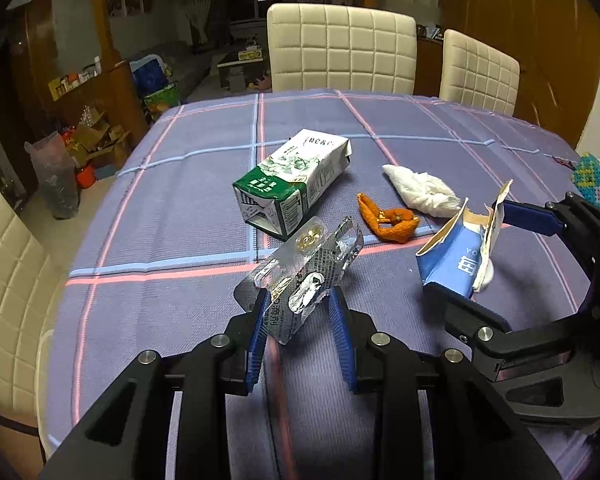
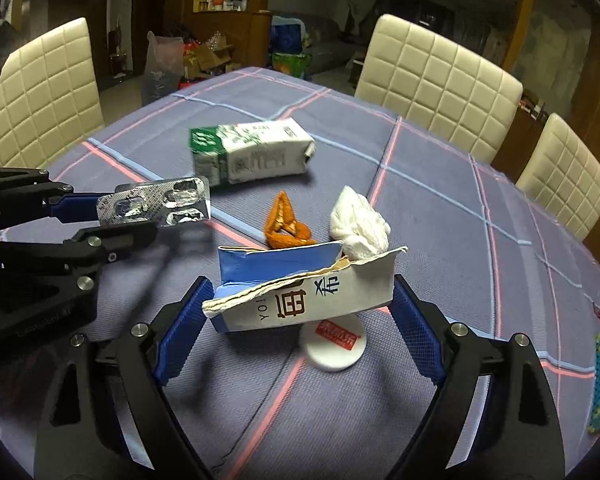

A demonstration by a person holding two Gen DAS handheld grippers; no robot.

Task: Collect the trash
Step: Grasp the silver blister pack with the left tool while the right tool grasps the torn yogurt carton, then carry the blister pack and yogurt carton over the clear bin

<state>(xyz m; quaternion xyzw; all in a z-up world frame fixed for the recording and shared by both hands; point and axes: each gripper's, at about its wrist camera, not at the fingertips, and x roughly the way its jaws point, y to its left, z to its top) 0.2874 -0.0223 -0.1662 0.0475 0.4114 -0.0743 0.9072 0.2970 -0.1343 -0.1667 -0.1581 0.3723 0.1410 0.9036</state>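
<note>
the left gripper (image 1: 300,312) pinches a silver blister pack (image 1: 304,272) above the bench (image 1: 180,200). the right gripper (image 2: 300,312) clamps a torn blue carton (image 2: 300,288); a green carton (image 1: 292,184) lies beyond.

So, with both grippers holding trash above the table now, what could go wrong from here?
The left gripper pinches the blister pack only at one end, so it may swing or slip out. The right gripper holds the torn blue carton across its soft walls; it may crush or drop onto the white lid below. The two grippers are close and might collide.
</note>
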